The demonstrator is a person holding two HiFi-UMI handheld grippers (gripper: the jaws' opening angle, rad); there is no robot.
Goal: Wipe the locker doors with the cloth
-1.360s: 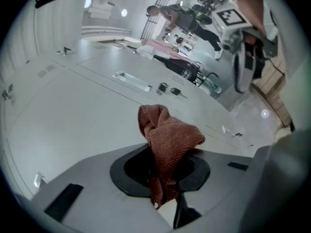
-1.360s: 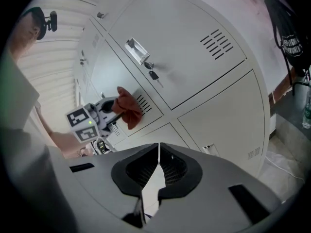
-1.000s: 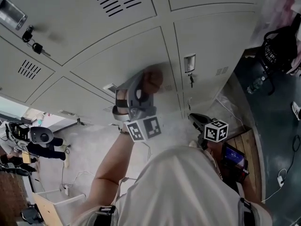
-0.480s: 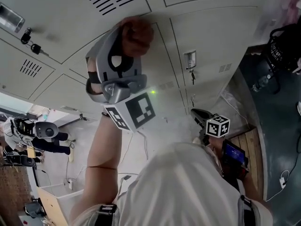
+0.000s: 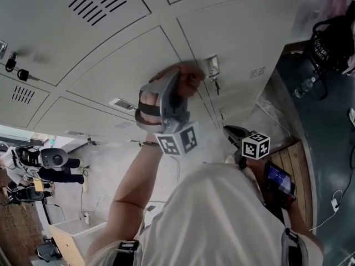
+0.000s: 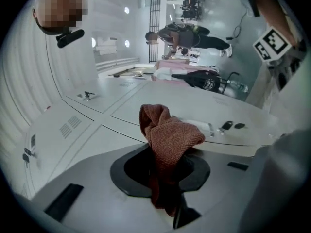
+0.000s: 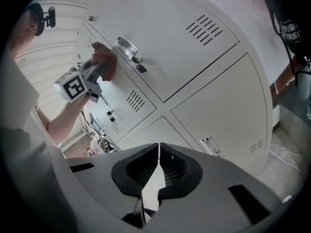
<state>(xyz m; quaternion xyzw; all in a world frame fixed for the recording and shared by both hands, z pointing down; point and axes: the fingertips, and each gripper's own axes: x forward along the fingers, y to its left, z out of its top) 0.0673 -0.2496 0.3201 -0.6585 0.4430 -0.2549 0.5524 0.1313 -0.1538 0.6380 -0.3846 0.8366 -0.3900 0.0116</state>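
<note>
Clearly the left gripper (image 6: 167, 181) is the working one. Its jaws are clamped on the cloth (image 6: 167, 135), whose bunched free end sticks straight out past the tips, along the gripper's own axis. In the head view that bunch looks to meet the door (image 5: 122, 65) dead ahead, with the latch (image 5: 211, 66) just to the gripper's right. How firmly it presses I cannot tell. A wipe would therefore run sideways across the panel, with the tips square to it. Well to the right and lower, the right gripper (image 7: 158, 166) has its jaws drawn together on nothing and is farther from the door.
</note>
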